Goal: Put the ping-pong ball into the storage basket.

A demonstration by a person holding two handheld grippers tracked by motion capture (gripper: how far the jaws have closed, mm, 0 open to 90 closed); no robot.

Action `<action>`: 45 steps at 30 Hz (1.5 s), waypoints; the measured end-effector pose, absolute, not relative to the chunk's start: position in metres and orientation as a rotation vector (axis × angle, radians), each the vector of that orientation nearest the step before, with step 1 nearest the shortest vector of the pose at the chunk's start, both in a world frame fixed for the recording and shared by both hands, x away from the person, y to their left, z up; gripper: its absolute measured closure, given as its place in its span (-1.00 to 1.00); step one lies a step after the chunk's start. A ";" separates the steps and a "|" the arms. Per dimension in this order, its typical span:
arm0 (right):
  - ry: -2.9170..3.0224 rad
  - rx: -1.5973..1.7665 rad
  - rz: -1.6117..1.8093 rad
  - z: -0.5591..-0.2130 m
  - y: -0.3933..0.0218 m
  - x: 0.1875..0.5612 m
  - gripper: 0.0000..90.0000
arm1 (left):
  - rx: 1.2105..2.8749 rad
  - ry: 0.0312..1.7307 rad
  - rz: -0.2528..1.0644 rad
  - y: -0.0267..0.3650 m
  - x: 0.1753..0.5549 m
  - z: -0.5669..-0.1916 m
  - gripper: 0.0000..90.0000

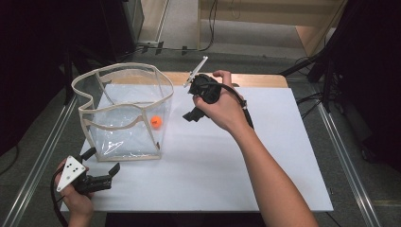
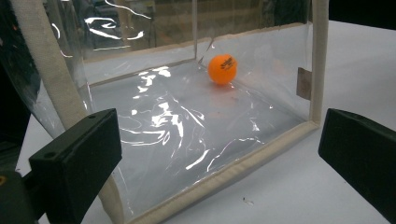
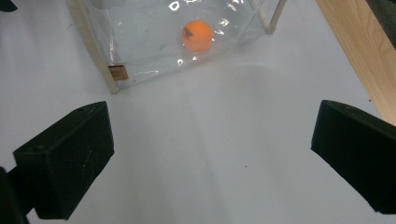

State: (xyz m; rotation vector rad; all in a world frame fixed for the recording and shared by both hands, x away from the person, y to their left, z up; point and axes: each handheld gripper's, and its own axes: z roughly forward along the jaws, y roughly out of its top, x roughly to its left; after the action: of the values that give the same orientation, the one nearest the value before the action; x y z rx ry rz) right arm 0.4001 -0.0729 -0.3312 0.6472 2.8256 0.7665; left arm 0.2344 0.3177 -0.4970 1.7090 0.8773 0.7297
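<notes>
A clear plastic bag (image 1: pixel 124 111) with beige fabric trim stands open on the white sheet, left of middle. An orange ball (image 1: pixel 156 121) lies inside it, near the right wall. My left gripper (image 1: pixel 101 161) rests at the front left of the sheet, just before the bag's front corner, open and holding nothing. In the left gripper view the bag (image 2: pixel 233 172) and the ball (image 2: pixel 222 69) show between the wide-apart jaws. My right gripper (image 1: pixel 190 101) is held above the sheet to the right of the bag, open and holding nothing. Its view looks down on the ball (image 3: pixel 196 35) through the bag's wall (image 3: pixel 140 42).
The white sheet (image 1: pixel 265 156) covers most of a wooden table whose bare edge (image 1: pixel 255 79) shows at the back. Metal rails run along both sides. Cables lie on the floor behind. A small tag (image 3: pixel 116 72) sits on the bag's trim.
</notes>
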 end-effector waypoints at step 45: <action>2.791 0.711 0.802 -0.371 -0.119 0.381 -1.00 | 1.712 0.875 0.734 0.317 0.234 -0.497 -1.00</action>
State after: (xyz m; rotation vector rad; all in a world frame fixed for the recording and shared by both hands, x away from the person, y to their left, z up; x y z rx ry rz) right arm 0.3809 -0.1194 -0.3710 0.7109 2.7915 0.8015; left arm 0.2342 0.3169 -0.4972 1.7119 0.8750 0.7345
